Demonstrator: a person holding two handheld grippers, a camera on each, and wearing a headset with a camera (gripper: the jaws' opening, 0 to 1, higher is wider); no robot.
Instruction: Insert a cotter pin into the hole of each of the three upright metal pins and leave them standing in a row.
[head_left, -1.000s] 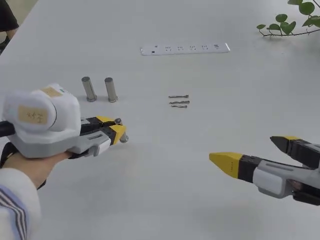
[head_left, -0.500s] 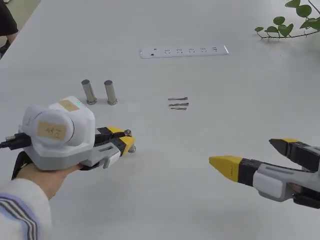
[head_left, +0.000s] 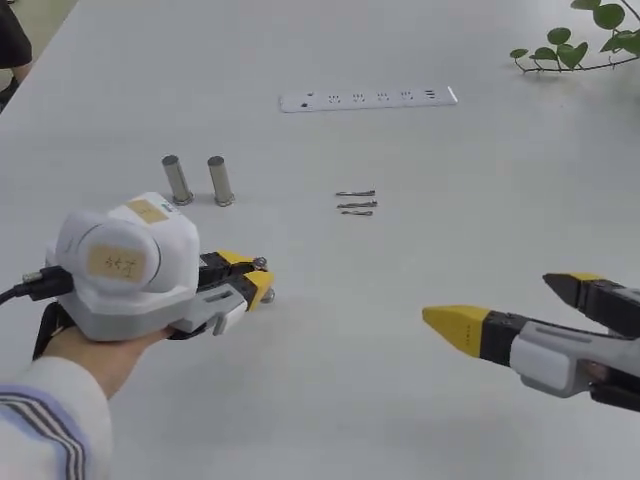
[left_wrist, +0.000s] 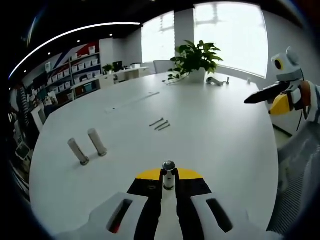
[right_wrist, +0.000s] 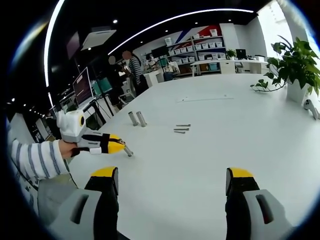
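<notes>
Left gripper was clenched on one metal pin, low over the table at front left, with a hand under the gripper body. In the head view the yellow jaw tips hid most of that pin and only its ends poked out. The left gripper view showed its round end between the jaws. Couldn't tell if it touched the table.

Right gripper was released, jaws spread wide with nothing between them, at front right. Its body was cut off by the right edge of the head view.

Two standing pins were upright side by side, near each other but apart, back left. Three cotter pins lay flat in close rows mid-table, well apart from both grippers. Any holes in the pins were too small to make out.

A power strip lay farther back. A plant was cut off at the far right corner. Wide bare tabletop lay between the grippers and around the cotter pins. The table's left edge showed at top left of the head view.
</notes>
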